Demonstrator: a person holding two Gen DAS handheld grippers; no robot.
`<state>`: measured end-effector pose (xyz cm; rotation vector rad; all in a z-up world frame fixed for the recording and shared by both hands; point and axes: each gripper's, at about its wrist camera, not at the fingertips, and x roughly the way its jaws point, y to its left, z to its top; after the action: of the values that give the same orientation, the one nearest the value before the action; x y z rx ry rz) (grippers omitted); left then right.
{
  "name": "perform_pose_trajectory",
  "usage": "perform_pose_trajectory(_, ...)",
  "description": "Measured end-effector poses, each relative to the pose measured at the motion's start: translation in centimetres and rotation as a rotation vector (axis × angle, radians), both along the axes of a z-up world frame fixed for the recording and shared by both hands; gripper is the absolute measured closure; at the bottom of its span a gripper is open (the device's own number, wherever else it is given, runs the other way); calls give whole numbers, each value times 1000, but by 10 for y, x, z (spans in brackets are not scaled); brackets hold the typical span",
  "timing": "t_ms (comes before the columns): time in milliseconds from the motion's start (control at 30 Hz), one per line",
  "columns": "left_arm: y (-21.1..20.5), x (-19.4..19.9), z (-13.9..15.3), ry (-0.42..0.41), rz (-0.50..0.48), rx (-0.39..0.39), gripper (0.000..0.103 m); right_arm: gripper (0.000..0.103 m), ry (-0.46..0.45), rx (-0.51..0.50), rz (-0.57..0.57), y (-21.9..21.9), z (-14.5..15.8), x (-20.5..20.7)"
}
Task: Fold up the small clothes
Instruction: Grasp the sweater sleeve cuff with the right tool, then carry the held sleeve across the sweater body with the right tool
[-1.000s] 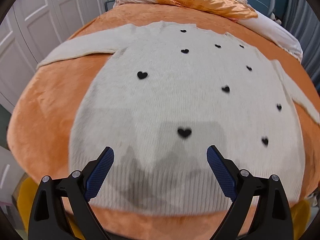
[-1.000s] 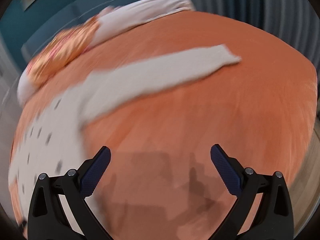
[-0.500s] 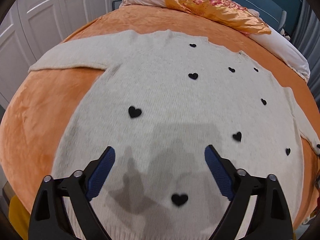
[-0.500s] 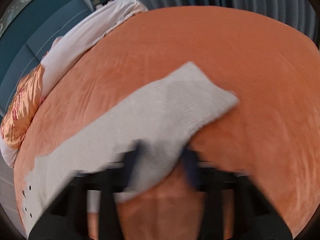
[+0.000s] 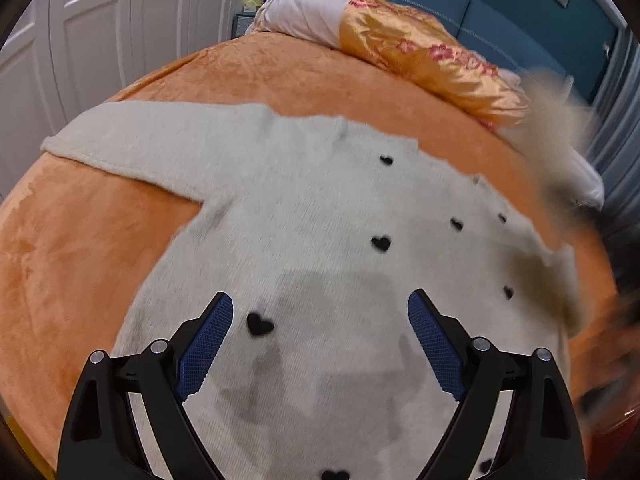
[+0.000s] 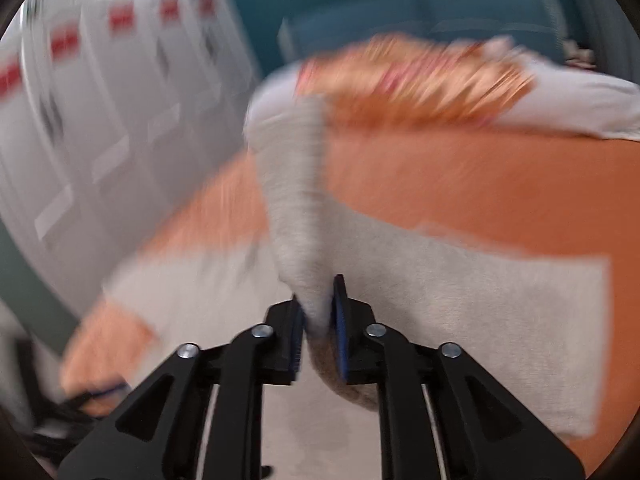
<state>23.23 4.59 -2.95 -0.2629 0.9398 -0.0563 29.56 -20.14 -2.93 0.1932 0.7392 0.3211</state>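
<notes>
The right gripper has its fingers clenched on the sweater's sleeve, though they are easing apart. The left gripper's fingers stand released above the sweater, spread on the bed.

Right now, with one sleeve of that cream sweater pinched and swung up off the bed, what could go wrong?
Two risks, I think. The right tongs grip only a narrow bunch of sleeve, and their jaws are easing apart, so it may slip out mid-fold. The left tongs hover open over the sweater without pinning it, so the pull could drag the body askew across the orange blanket.
</notes>
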Motion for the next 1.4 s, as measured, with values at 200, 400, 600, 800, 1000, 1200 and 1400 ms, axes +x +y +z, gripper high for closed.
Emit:
perform_pose_trajectory(200, 12, 35, -26, 86, -49, -102, 16, 68, 140, -24, -13, 24, -65, -24)
perform_pose_trajectory(400, 11, 72, -49, 126, -21, -290, 16, 44, 56, -39, -231, -66, -32, -88)
perform_pose_trajectory(600, -11, 99, -62, 122, 7, -247, 15, 38, 86, -30, -459, -142, -35, -93)
perform_pose_trajectory(800, -34, 125, -51, 103, -105, -204, 98, 35, 184, 5, -586, -181, -66, -53)
perform_pose_trajectory(1000, -38, 118, 27, -193, -151, -128, 99, 88, 51, 80, -547, -172, -36, -42)
perform_pose_trajectory(1200, -22, 129, -18, -99, -111, -36, 98, 88, 179, 4, -551, -174, -82, -34)
perform_pose_trajectory(1400, -20, 118, -68, -37, -101, -2, 97, 84, 126, 18, -570, -174, -50, -37)
